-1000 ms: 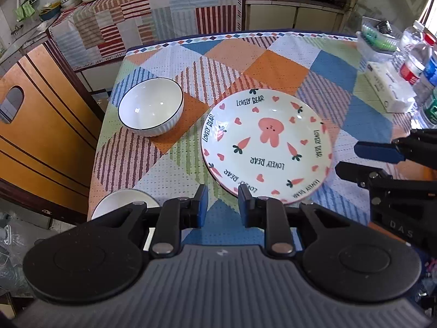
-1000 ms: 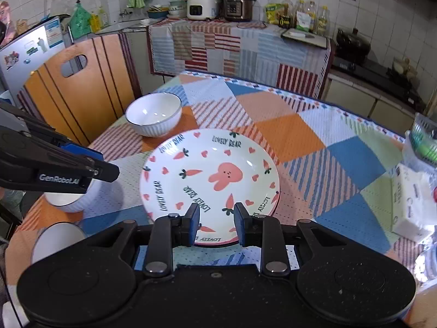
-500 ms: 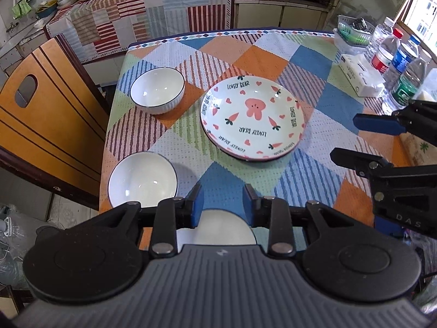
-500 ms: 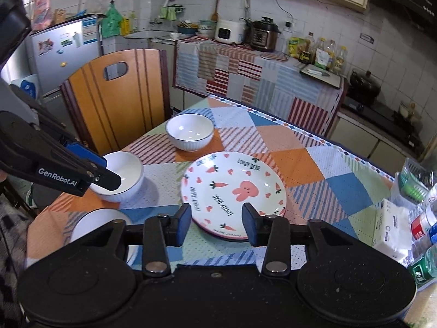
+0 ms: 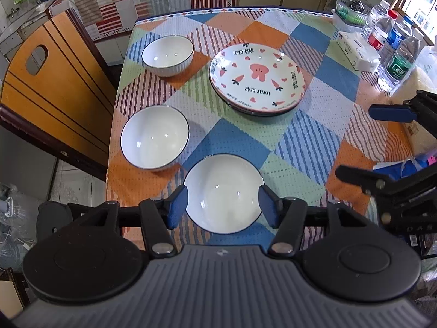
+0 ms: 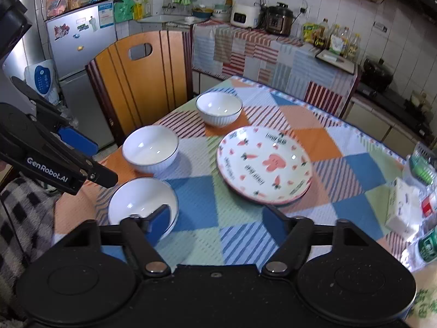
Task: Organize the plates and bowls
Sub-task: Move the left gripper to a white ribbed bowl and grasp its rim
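A patchwork tablecloth (image 5: 300, 142) covers the whole table, with an orange wooden chair (image 5: 52, 82) pushed against its left edge. On the cloth, toward the far right of centre, sits the rabbit plate (image 5: 258, 78), printed with carrots and hearts; a second rim shows under its near edge, so it lies on at least one more plate, though how many cannot be made out. Three white bowls stand apart from one another down the left side: the far bowl (image 5: 167, 54), the middle bowl (image 5: 154, 137) and the near bowl (image 5: 222, 192).

The left gripper (image 5: 223, 207) hangs over the near bowl with its jaws spread wide, the blue pads flanking the rim without touching it. The right gripper (image 6: 215, 224) is also spread wide and holds nothing; its left finger cuts across the near bowl's rim in its own view.

At the far right edge stand water bottles (image 5: 396, 43), a tissue pack (image 5: 355, 52) and a small basket (image 5: 349, 11), partly cut off.
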